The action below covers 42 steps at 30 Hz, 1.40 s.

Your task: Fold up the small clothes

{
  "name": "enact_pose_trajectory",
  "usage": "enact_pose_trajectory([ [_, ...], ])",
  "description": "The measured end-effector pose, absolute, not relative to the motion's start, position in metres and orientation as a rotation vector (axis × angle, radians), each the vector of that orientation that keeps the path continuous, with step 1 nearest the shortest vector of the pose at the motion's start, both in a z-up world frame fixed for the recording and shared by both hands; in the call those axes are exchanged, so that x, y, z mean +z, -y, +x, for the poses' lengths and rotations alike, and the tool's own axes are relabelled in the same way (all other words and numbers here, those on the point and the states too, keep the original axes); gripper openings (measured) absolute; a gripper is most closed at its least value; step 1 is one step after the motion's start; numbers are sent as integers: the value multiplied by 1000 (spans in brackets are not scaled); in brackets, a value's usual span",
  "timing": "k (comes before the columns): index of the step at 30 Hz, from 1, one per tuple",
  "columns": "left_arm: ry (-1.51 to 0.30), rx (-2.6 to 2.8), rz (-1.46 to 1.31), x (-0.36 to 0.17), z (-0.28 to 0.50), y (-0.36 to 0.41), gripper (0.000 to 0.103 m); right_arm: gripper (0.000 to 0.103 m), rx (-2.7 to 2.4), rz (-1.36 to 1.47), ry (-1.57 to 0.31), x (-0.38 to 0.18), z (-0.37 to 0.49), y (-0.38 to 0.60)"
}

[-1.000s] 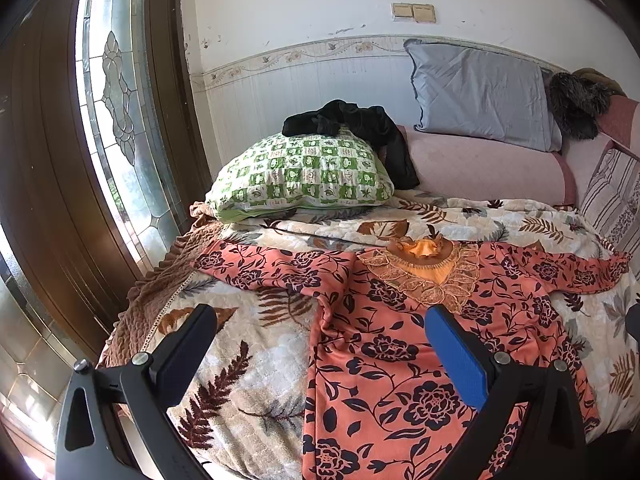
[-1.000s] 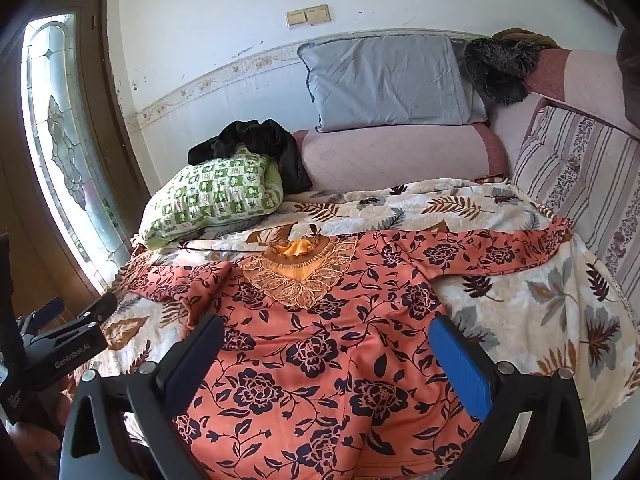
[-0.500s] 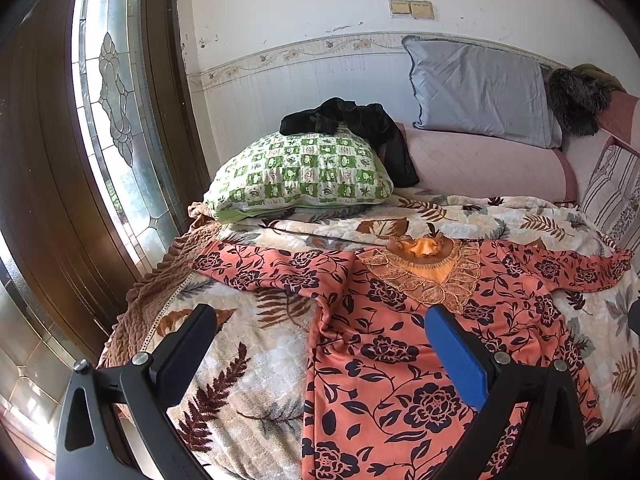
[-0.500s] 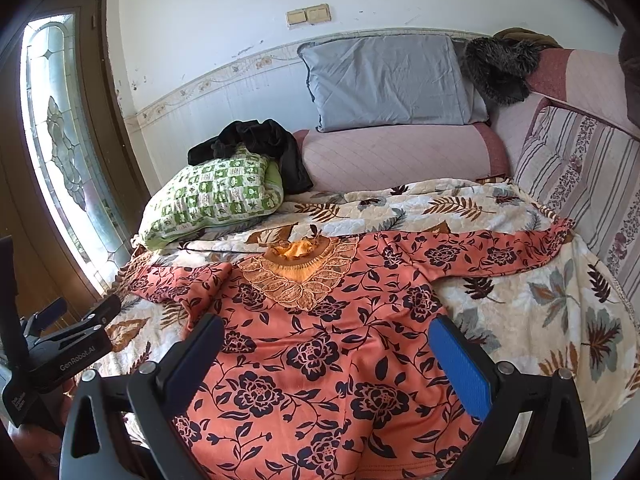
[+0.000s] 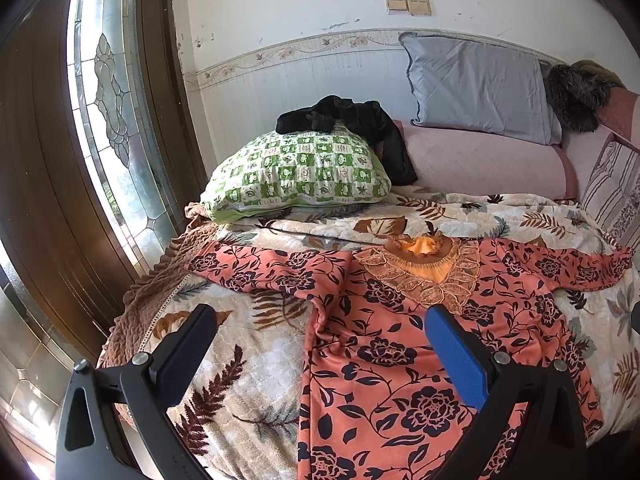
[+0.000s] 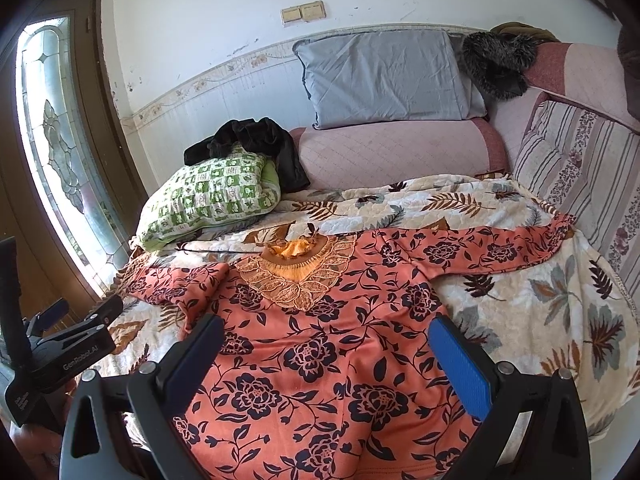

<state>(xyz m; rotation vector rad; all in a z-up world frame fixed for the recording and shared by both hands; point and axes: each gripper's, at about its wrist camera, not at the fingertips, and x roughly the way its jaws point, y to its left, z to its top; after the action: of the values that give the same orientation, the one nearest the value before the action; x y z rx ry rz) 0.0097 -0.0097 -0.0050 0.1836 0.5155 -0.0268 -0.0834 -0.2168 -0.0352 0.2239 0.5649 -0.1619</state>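
Here the dress (image 6: 320, 340), orange with dark flowers and a lace neckline, lies face up and nearly flat on the leaf-patterned blanket (image 6: 540, 300), its collar toward the green checked pillow (image 6: 208, 196) and its hem toward the cameras. One sleeve reaches away from the pillow across the blanket; the other, on the pillow's side, is bunched and partly doubled over near the blanket's edge.

That rumpled sleeve is the likely trouble, I think: a fold made without smoothing it could trap a lump, and the cloth looks thin and slippery, so a shallow pinch might let it slide out or drag the whole dress askew. A deep pinch might catch the blanket as well.

The left gripper (image 5: 320, 344) hangs above the dress's pillow-side edge, jaws wide apart, one finger over bare blanket and the other over the cloth, holding nothing and apparently touching nothing. The right gripper (image 6: 328, 352) is above the skirt, farther from the pillow, jaws just as wide and empty, with the cloth's middle showing between them. No fold has been started yet.
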Motion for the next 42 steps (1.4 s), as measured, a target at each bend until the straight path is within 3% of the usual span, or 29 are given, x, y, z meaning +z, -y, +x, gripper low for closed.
enact_pose_trajectory([
  [24, -586, -67, 200, -21, 38, 34, 103, 103, -180, 274, -532, -52, -64, 249],
  [31, -692, -228, 79, -60, 107, 67, 103, 103, -148, 458, -410, -77, -36, 367],
  [33, -718, -242, 43, -78, 134, 80, 103, 99, -198, 595, -424, -97, -24, 435],
  [35, -744, -242, 27, -98, 152, 93, 103, 76, -259, 770, -443, -124, -12, 505],
  [37, -767, -243, 31, -117, 166, 103, 103, 65, -319, 968, -437, -154, -6, 571],
  [42, -850, -285, 62, -153, 182, 116, 103, 64, -514, 1172, -382, -206, -1, 675],
])
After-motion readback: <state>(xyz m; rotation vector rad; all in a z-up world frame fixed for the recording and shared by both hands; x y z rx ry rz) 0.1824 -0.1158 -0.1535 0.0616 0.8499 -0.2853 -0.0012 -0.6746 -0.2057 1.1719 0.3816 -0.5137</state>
